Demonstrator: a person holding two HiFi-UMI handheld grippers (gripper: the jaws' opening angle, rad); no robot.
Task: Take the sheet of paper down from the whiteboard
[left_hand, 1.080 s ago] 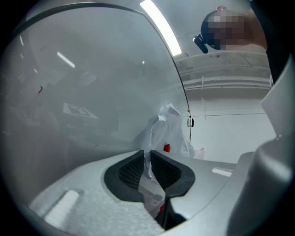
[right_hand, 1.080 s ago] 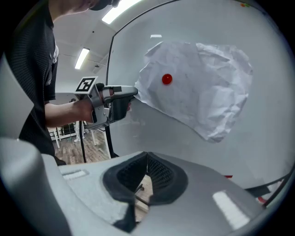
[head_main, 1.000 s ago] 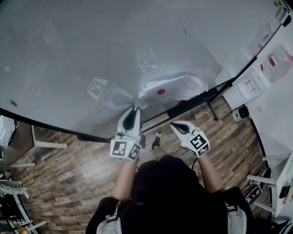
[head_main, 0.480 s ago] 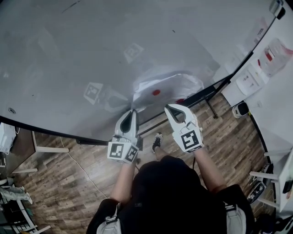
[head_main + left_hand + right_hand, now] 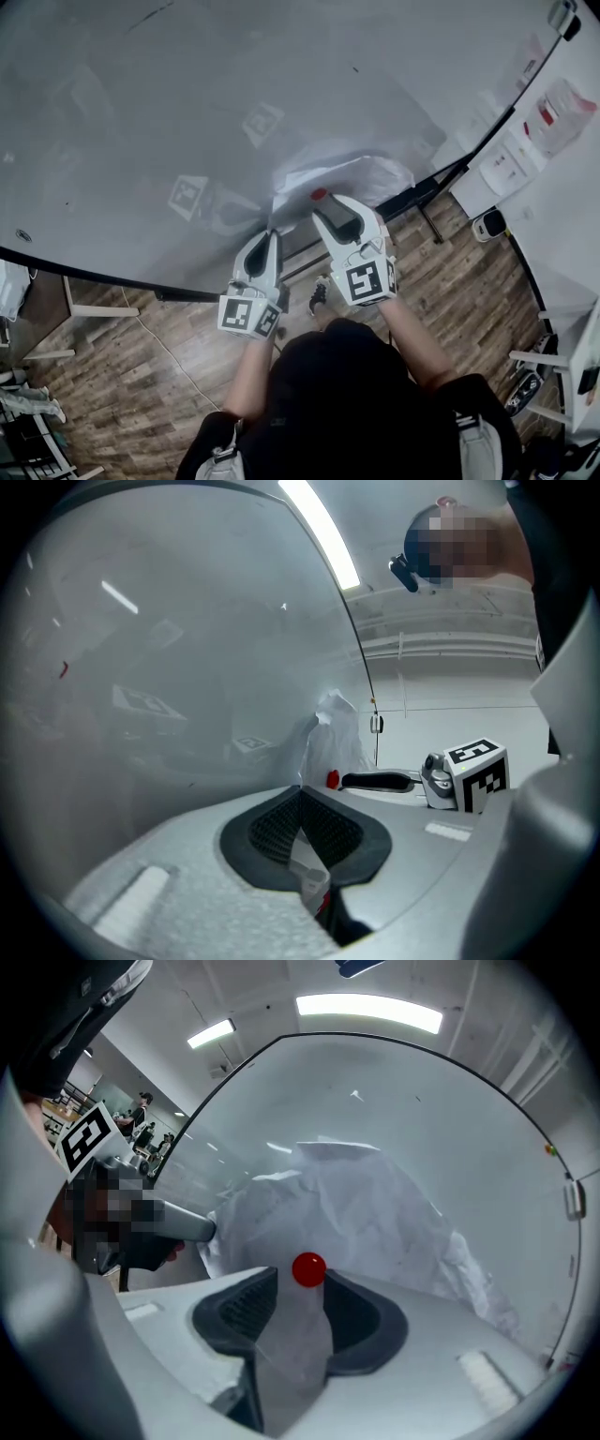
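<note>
You stand at a glossy grey-white whiteboard [image 5: 187, 94] that fills the upper two thirds of the head view, with both marker cubes mirrored faintly in it at centre left. Below it, brown wood floor [image 5: 122, 375] runs across the lower left, crossed by a thin pale cable [image 5: 155, 333]. Ceiling strip lights [image 5: 367, 1012] glow along the top of the right gripper view. The crumpled sheet of paper [image 5: 356, 173] is on the board just right of centre, pinned by a red magnet [image 5: 309, 1269]. Your left gripper [image 5: 272, 234] is clenched on the sheet's lower left corner, and a white strip of it shows between the dark pads. Your right gripper [image 5: 336, 208] has just been opening its jaws, which now stand released. The magnet sits in the gap at their tips with no pad pressing on it, and the sheet is behind. In the head view that gripper covers the sheet's lower edge, and your dark top hides the floor at lower centre, apart from a shoe [image 5: 319, 292] between the two grippers. The wall notices [image 5: 553, 108] at upper right carry red marks, but their print is too small to read. Figures at the upper left of the right gripper view are too small to make out.
</note>
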